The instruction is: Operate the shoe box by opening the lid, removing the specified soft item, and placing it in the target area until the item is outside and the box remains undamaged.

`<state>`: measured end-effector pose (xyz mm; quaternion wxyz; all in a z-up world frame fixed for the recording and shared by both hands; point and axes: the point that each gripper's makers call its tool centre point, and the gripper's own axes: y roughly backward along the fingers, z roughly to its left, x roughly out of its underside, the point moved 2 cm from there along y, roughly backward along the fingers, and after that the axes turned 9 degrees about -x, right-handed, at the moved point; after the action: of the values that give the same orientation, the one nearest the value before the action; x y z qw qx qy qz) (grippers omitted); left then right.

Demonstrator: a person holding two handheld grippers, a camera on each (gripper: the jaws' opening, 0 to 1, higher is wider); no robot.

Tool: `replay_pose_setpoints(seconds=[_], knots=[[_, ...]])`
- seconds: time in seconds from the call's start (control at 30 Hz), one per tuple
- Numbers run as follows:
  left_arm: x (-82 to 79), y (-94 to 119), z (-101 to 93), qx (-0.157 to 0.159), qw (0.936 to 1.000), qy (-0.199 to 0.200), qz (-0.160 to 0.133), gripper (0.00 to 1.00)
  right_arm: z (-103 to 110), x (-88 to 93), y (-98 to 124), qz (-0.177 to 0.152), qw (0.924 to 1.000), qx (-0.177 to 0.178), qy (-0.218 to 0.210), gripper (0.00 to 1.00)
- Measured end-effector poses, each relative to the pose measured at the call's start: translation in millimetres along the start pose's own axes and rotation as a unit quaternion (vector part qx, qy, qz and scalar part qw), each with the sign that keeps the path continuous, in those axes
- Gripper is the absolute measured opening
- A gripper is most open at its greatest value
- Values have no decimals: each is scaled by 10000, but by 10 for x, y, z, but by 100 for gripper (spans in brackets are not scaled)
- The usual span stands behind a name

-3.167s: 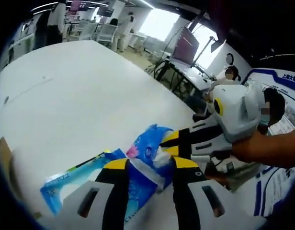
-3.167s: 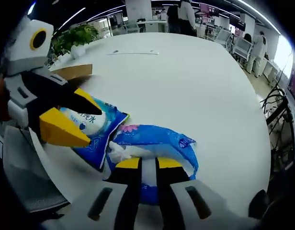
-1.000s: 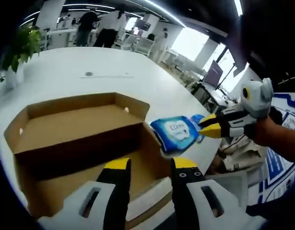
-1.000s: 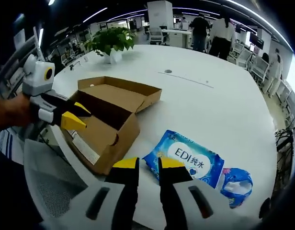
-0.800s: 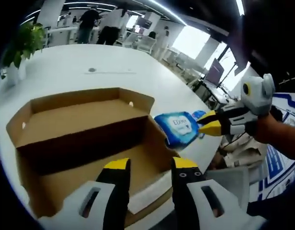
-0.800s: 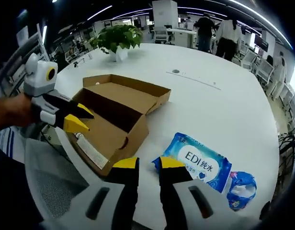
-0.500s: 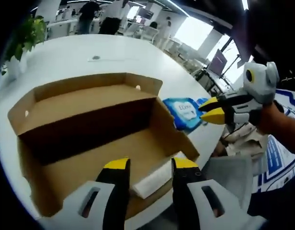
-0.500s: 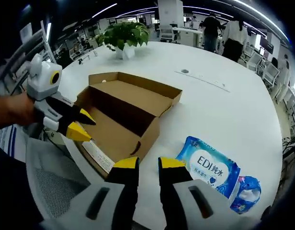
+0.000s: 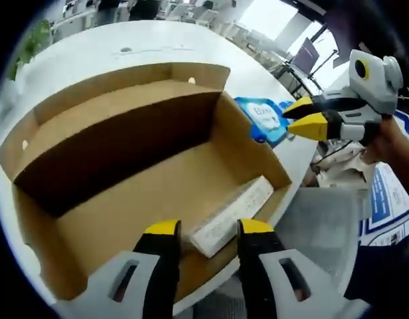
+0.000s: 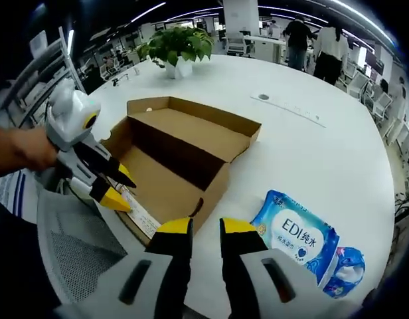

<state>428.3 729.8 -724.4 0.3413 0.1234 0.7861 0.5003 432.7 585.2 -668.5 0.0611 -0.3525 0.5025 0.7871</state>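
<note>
The brown shoe box (image 9: 118, 100) lies open on the white table, lid folded back. A long white packet (image 9: 232, 214) rests on its floor along the near wall. My left gripper (image 9: 208, 229) hangs open over the box's near edge, just in front of that packet, nothing between its jaws. In the right gripper view the box (image 10: 191, 143) sits ahead, with the left gripper (image 10: 118, 187) at its left side. My right gripper (image 10: 204, 229) hovers over bare table in front of the box, jaws a narrow gap apart and empty. It appears beyond the box as the right gripper (image 9: 304, 116).
A blue EDI wipes pack (image 10: 294, 232) lies on the table right of the box, with a smaller blue pouch (image 10: 344, 272) beside it. The same pack (image 9: 264, 119) lies past the box's right wall. A potted plant (image 10: 178, 46) stands at the far table edge. People stand in the background.
My left gripper has come forward and down over the box, so the white packet now lies right before its jaws. The right gripper holds roughly where it was.
</note>
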Motion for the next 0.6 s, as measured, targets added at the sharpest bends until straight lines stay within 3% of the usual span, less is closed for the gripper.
replay_pose_setpoints(seconds=[0.23,0.6], knots=[[-21,-50,44,-58,9999,-75,93,31,-38,5,-19,3,10000,3,-31,14],[-136,-82,102,-84,9999,123,-76,30,14,-91,-60,-116,9997,-215,-1,15]])
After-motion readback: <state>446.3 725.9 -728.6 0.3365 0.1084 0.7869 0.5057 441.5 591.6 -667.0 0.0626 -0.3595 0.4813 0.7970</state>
